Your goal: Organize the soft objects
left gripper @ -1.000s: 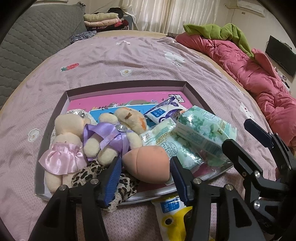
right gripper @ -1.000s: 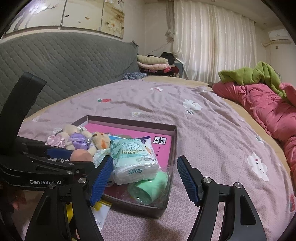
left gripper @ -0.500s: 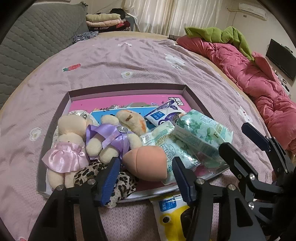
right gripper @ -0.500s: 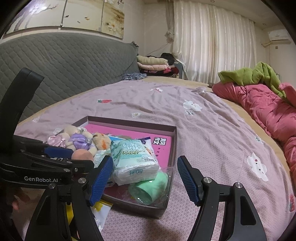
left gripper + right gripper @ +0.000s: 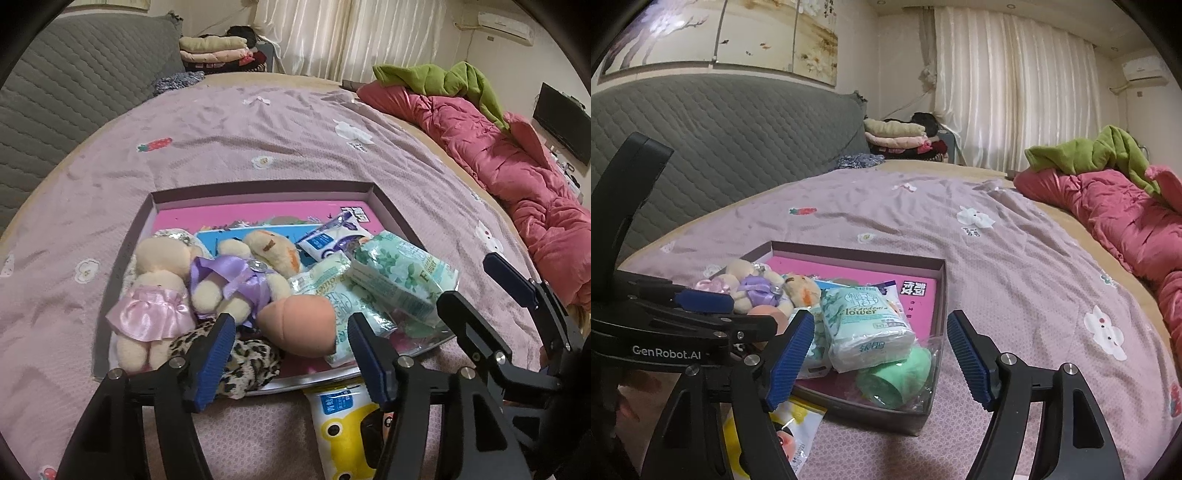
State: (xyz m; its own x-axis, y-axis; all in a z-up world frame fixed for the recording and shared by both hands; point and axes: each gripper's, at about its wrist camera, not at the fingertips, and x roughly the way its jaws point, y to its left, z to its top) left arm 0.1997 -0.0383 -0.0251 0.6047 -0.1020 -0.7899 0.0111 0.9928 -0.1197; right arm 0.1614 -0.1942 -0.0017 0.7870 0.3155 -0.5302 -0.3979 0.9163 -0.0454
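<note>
The near half of the shallow box [image 5: 388, 206] was crowded with plush toys [image 5: 207, 284] and tissue packs [image 5: 399, 277]; its far half and the bedspread [image 5: 258, 122] beyond lay open.

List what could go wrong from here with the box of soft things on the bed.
1. The leopard-print item hangs over the near rim of the box; a nudge could drop it onto the bed.
2. The peach sponge lies between the left gripper pads as its jaws are opening; it might roll forward.
3. The green tissue pack lies tilted on other packs and may slide. The right gripper is open, holding nothing.
</note>
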